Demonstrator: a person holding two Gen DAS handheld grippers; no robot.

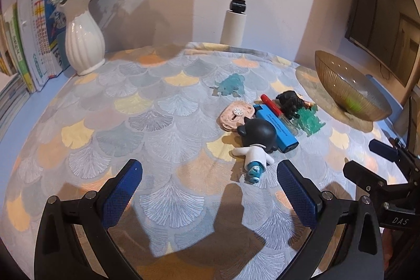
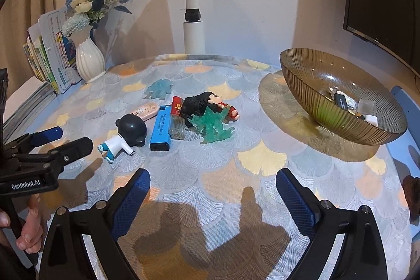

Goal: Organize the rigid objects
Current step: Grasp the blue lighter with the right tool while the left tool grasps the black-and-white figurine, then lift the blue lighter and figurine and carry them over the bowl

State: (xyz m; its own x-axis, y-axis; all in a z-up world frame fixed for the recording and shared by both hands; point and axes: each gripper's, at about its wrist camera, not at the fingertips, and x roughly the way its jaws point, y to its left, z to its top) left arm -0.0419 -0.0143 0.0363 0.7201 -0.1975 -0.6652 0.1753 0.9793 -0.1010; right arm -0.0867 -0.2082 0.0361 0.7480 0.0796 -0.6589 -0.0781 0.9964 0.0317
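Right claw [image 2: 212,190] agape, empty | left claw [image 1: 210,183] agape | bowl [image 2: 302,85] holds bits

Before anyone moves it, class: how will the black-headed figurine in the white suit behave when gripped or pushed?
The figurine looks like rigid moulded plastic, so probably stiff and light. Its round, glossy head may slip between flat pads and roll if nudged. It already lies on its side on the cloth, so tipping seems unlikely.

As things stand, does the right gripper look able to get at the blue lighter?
Probably yes. The right gripper is open and empty, the cloth between it and the blue lighter is bare, and the lighter's near end faces it. The glass bottle crowding one long side may hamper the grasp.
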